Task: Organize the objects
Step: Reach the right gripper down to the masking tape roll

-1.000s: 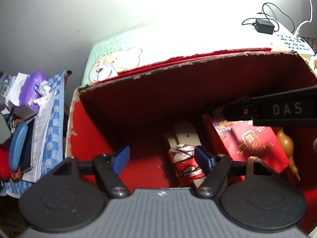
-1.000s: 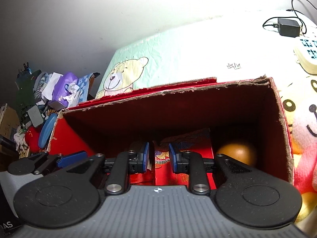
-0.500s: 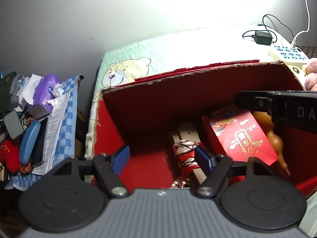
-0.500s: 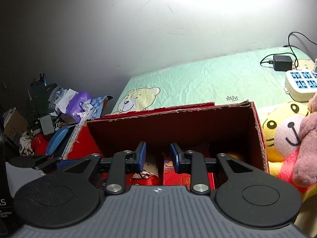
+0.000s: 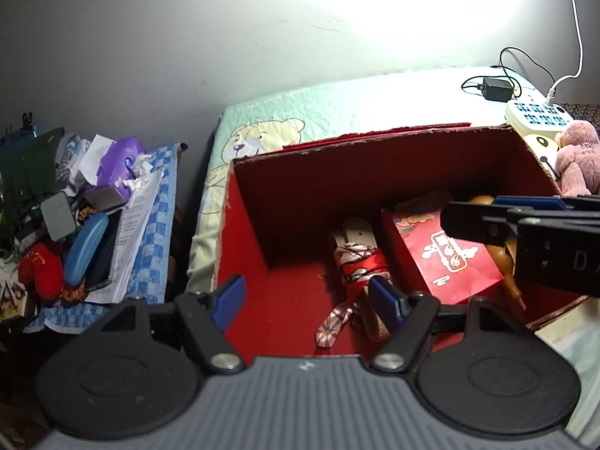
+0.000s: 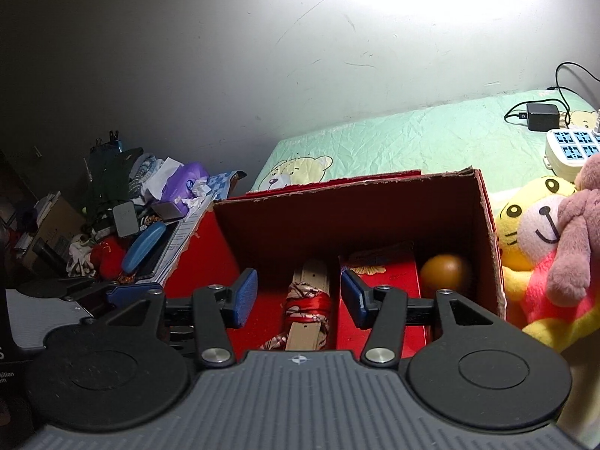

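An open red cardboard box (image 5: 300, 172) (image 6: 487, 217) stands on a bed. Inside lie a pale belt wrapped in red ribbon (image 5: 356, 262) (image 6: 309, 302), a red envelope packet (image 5: 446, 255) (image 6: 382, 273) and a brown gourd (image 6: 446, 272) (image 5: 502, 258). My left gripper (image 5: 307, 300) hangs open above the box's near edge, nothing between its blue pads. My right gripper (image 6: 298, 298) is above the box too, its jaws opening and empty; the belt shows below the gap. In the left wrist view the right gripper (image 5: 525, 221) reaches in from the right.
Plush toys, a yellow tiger (image 6: 532, 225) and a pink bear (image 6: 577, 240), sit right of the box. A power strip (image 5: 536, 116) and charger (image 6: 542, 116) lie on the green bear-print sheet (image 6: 412, 142). A cluttered side table (image 5: 93, 225) with tissues and a blue case stands left.
Both grippers have drawn back and up from the box, so more of the bed and wall shows. The right gripper's jaws have spread from nearly closed to wide apart.
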`<state>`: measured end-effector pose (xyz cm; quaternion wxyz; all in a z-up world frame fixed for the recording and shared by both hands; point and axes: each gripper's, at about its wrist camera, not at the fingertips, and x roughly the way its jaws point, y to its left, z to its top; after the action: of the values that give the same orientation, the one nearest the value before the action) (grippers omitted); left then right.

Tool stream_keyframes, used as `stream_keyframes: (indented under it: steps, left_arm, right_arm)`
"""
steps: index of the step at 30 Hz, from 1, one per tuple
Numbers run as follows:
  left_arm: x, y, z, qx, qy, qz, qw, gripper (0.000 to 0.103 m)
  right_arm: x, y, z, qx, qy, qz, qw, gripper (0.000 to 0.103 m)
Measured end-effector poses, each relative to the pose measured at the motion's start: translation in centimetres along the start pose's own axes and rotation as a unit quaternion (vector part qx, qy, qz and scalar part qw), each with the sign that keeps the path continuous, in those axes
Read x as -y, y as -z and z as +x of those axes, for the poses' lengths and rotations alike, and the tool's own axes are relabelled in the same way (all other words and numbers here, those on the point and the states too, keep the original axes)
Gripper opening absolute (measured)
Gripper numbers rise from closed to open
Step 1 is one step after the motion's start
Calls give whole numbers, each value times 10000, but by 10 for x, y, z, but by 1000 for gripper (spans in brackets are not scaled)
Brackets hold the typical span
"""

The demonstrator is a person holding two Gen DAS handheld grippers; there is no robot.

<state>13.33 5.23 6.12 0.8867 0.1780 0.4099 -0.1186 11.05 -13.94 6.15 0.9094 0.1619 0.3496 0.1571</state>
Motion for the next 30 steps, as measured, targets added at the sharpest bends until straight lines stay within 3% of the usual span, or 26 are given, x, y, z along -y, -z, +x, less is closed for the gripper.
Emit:
stream_keyframes:
  steps: [16,30]
  left_arm:
    - [9,26,-39,-21,-329,-370,9988,76]
    - [-10,63,-59,-278,-694,-923,9929,76]
  right_arm:
    - [-1,21,-47,8,-594,-382,9975,52]
    - [-5,41,-51,-448,-1679,-680,9824,43]
